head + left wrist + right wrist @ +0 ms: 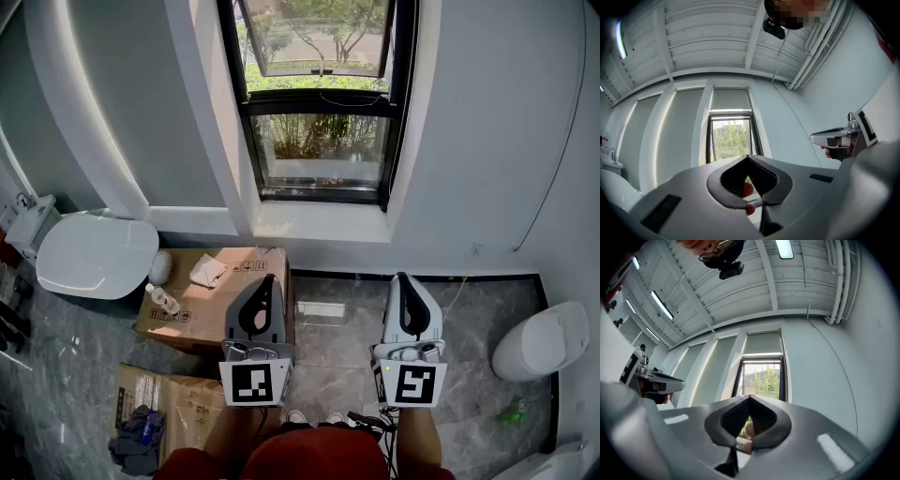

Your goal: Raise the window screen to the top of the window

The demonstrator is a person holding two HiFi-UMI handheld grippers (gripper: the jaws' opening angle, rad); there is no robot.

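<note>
I am holding both grippers low and near my body, well short of the far wall. The left gripper (269,279) and the right gripper (401,277) are sitting side by side, tips pointing far and slightly upward. In both gripper views my fingers are pressed together at the tips with nothing between them.

The window (319,103) is standing far ahead, between the two tips, a tall narrow black frame with its long axis running up and down. I am taking the window screen (322,148) to be in the lower pane, where the view looks slightly duller, though I cannot make out the mesh or a pull bar. Any such bar would be running left to right, and the raise would be travelling straight up the frame.

The left gripper is lying a little nearer the window's centre line, but both are about equally far from it.

The floor straight ahead is giving me open room up to the white sill (319,223). A cardboard box (202,305) is crowding just left of the left gripper, with a toilet (94,253) beyond it. A white bin (542,339) is sitting well off to the right. The deep white reveals on either side of the frame are narrowing the approach, so I am judging that I should go in centred.
</note>
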